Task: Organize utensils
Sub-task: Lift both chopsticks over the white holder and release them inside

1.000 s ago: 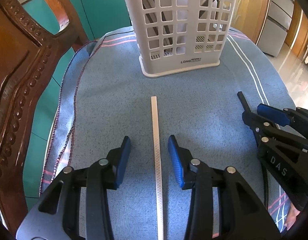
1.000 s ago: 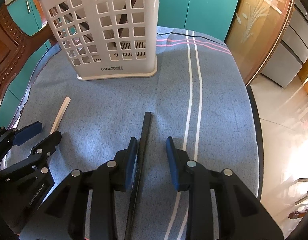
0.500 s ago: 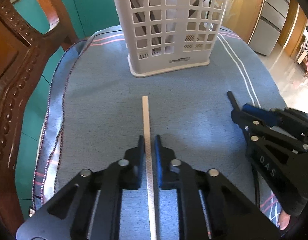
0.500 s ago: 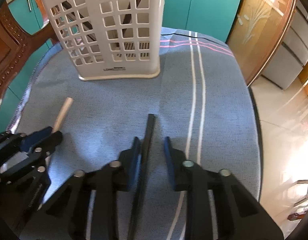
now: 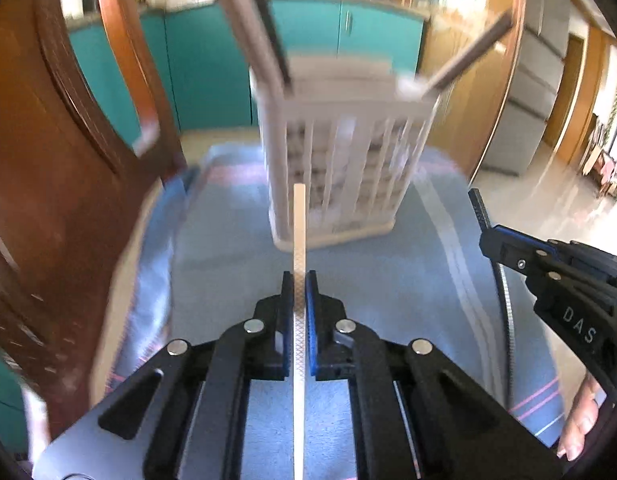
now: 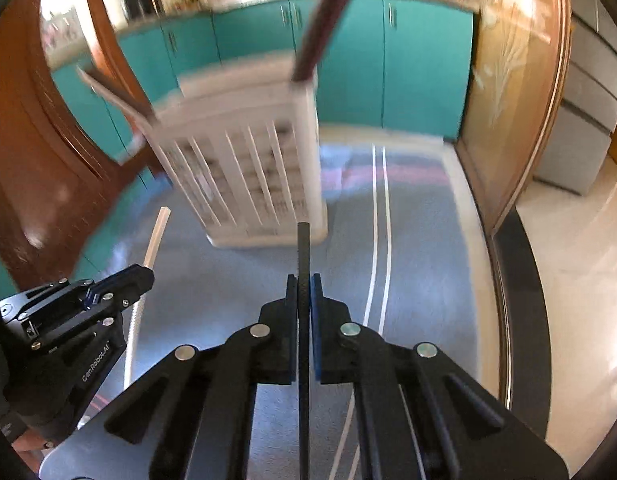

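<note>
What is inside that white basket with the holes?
A few long sticks poke out of the white basket, leaning left and right. Blur hides their lower ends and the bottom of the basket.

Left wrist view: mounted just behind the left gripper (image 5: 299, 280), aimed forward and downward along its fingers (image 5: 286, 320), close above the blue cloth (image 5: 388, 280) on the bench. Right wrist view: same mounting behind the right gripper (image 6: 304, 284), same forward-down slant, equally close. Shared by both: the white basket (image 5: 336, 160) straight ahead, blurred, with teal cabinets (image 6: 420, 64) behind. Also caught crosswise: the right gripper at the left view's right edge, the left gripper at the right view's left edge.
</note>
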Action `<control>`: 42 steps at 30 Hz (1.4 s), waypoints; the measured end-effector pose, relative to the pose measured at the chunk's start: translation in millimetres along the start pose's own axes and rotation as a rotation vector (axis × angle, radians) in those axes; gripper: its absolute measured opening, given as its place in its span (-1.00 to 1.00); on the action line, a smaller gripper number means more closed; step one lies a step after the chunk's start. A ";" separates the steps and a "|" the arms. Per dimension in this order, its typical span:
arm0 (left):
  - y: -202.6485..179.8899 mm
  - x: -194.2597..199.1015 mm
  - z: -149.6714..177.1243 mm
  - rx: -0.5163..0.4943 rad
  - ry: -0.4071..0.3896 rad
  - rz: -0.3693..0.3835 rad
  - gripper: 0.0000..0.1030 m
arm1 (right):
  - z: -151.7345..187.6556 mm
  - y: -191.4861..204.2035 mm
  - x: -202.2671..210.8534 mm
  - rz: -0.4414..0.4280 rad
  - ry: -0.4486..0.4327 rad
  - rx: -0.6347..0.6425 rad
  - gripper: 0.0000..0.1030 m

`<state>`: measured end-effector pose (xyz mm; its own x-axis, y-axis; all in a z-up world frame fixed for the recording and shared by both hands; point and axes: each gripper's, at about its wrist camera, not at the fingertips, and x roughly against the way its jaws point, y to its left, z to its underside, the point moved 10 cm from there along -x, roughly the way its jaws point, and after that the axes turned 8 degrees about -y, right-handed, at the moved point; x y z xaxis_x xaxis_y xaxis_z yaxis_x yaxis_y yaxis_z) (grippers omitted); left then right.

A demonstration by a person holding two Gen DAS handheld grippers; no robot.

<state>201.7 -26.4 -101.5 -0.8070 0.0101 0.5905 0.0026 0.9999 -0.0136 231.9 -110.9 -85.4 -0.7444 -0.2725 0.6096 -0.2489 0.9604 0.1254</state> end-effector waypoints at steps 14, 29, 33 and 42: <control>-2.6 100.3 -87.8 -0.013 -0.264 0.042 -0.87 | -88.5 -8.4 118.3 -0.108 -0.281 -0.103 -0.87; 56.6 131.6 -224.0 0.214 -0.586 0.044 -0.87 | -206.7 -19.1 149.7 -0.030 -0.612 -0.221 -0.87; 55.2 111.6 -227.0 0.196 -0.607 0.018 -0.87 | -208.3 -21.1 125.5 -0.007 -0.620 -0.219 -0.87; 29.8 36.5 -210.1 0.118 -0.480 0.019 -0.87 | -189.6 -0.4 60.1 0.034 -0.512 -0.097 -0.87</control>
<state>296.4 5.8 89.2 -0.9885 -0.0051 0.1508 -0.0247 0.9914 -0.1288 304.8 -116.6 99.6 -0.9647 -0.2116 0.1570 -0.1790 0.9635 0.1991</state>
